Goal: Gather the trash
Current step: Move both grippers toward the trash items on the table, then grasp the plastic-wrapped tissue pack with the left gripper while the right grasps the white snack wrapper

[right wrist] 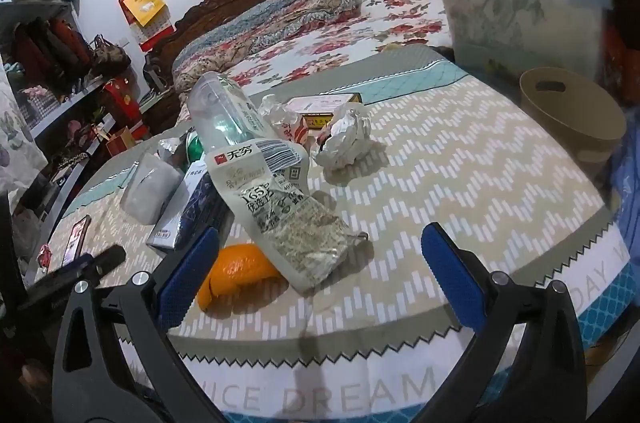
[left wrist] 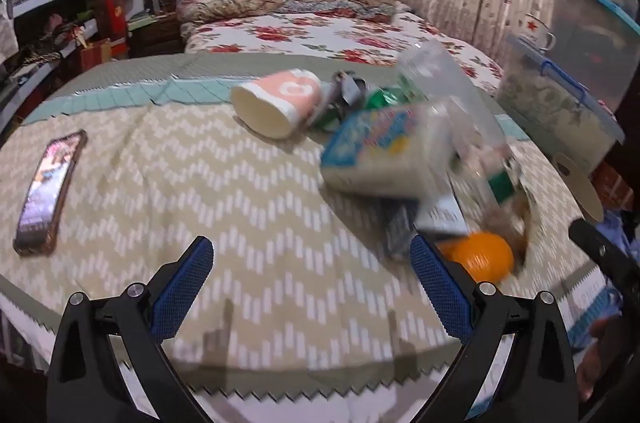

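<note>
The left gripper (left wrist: 312, 287) and the right gripper (right wrist: 320, 275) are both held wide apart over the near edge of the chevron cloth (right wrist: 460, 159), with nothing between the fingers. The trash is heaped on that cloth. Nearest in the heap, an orange (right wrist: 236, 273) is seen just beyond the right gripper's left finger, partly covered by a printed snack pouch (right wrist: 288, 207). Left of the pouch a dark box (right wrist: 192, 207) lies, and behind it a clear bottle (right wrist: 224, 111) leans. Beyond the pouch, crumpled paper (right wrist: 342, 139) rests. A pink cup (left wrist: 276, 101) lies tipped at the far side of the heap. A phone (left wrist: 48, 191) lies well left of it. A tan bin (right wrist: 572, 115) stands at the cloth's right edge.
</note>
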Motion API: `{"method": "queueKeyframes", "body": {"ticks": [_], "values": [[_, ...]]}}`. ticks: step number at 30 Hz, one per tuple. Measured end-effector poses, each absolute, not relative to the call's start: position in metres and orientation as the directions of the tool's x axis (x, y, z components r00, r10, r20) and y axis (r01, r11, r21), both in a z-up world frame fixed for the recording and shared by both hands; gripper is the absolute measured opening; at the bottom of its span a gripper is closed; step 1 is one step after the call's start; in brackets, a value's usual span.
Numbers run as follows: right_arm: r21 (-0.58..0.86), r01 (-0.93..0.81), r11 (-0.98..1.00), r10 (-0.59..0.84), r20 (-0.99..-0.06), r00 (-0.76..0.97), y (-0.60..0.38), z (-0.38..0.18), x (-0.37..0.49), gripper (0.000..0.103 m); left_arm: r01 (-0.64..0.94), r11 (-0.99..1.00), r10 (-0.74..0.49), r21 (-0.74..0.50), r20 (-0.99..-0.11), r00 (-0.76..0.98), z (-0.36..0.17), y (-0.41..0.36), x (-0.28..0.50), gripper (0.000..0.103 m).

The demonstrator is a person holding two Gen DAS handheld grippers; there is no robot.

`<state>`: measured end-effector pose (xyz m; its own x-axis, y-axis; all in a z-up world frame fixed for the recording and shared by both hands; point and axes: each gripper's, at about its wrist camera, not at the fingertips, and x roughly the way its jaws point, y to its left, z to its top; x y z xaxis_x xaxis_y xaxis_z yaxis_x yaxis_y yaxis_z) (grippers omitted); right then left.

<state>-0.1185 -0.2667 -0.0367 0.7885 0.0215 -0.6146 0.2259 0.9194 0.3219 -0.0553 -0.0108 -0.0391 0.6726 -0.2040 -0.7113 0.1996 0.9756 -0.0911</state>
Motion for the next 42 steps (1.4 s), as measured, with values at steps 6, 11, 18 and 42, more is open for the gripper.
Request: {"method": "queueKeyframes", "body": {"ticks": [6,11,18,42], "values": [[0.363,0.238,0.901,0.025,-0.591,0.806,-0.270,-0.033,-0.134,0.100,0.224,0.939,-0.343,-0.260,-0.670,0.658,-0.036,0.009,-0.062,0.094],[0.366,0.225,0.903,0.033,-0.581,0.814,-0.263,-0.030,-0.144,0.100,0.254,0.914,-0.404,-0.317,-0.653,0.641,-0.034,0.010,-0.070,0.094],[0.357,0.179,0.917,0.060,-0.566,0.822,-0.263,-0.020,-0.141,0.100,0.354,0.882,-0.471,-0.312,-0.620,0.627,-0.019,0.000,-0.084,0.094],[0.280,0.072,0.957,0.135,-0.653,0.745,-0.268,-0.046,-0.086,0.091,0.396,0.900,-0.412,-0.181,-0.649,0.639,-0.010,-0.050,-0.004,0.094]]}}
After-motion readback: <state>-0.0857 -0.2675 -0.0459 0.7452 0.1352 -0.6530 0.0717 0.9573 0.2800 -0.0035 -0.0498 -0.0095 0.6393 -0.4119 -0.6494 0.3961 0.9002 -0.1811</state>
